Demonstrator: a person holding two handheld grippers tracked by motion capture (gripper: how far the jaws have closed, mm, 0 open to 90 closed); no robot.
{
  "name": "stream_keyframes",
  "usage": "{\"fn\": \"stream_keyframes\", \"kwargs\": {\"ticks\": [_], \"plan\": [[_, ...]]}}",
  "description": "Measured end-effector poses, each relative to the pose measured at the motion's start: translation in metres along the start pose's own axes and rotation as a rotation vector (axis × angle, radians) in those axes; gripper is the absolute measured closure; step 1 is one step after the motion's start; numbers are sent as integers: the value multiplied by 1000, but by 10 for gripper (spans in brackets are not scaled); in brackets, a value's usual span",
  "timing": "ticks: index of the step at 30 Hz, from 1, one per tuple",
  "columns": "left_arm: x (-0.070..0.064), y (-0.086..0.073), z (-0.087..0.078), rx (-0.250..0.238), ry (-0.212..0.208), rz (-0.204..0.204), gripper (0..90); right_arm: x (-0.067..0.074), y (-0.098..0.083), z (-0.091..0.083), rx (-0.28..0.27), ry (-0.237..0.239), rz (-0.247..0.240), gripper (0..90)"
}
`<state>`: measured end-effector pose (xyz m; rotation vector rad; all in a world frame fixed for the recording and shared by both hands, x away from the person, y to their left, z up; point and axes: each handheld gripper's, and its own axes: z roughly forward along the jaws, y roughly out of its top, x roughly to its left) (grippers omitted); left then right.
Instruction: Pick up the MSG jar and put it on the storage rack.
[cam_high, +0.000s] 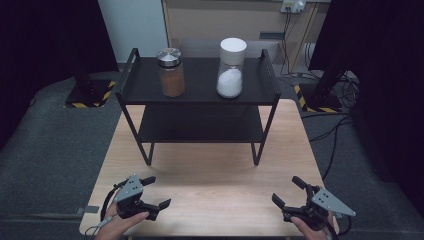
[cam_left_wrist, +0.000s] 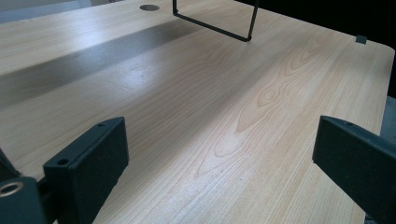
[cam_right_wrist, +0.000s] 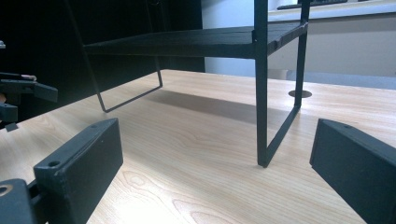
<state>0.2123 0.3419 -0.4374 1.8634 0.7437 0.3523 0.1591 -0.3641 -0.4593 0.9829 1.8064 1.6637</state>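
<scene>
A black two-tier metal shelf (cam_high: 200, 95) stands at the far half of the light wooden table (cam_high: 210, 175). On its top tier are a jar of brown powder with a silver lid (cam_high: 171, 72) and, to its right, a jar of white powder with a white lid (cam_high: 231, 68). My left gripper (cam_high: 156, 192) rests open near the table's front left corner, nothing between its jaws. My right gripper (cam_high: 288, 191) is open at the front right, also holding nothing. In the right gripper view the shelf's leg (cam_right_wrist: 261, 93) rises just ahead, and the left gripper (cam_right_wrist: 18, 93) shows at the far left.
The shelf's lower tier (cam_high: 200, 127) is bare. Bare tabletop (cam_left_wrist: 210, 93) stretches between the grippers and the shelf legs. A round cable hole (cam_left_wrist: 149, 7) sits in the table beyond the shelf foot. Cables (cam_high: 340, 125) lie on the grey floor to the right.
</scene>
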Motion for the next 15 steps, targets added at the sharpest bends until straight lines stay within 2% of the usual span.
{"fn": "stream_keyframes", "kwargs": {"ticks": [15], "plan": [[0, 1, -2, -1, 2, 3, 22, 2, 1, 2, 5, 11, 2, 29]]}}
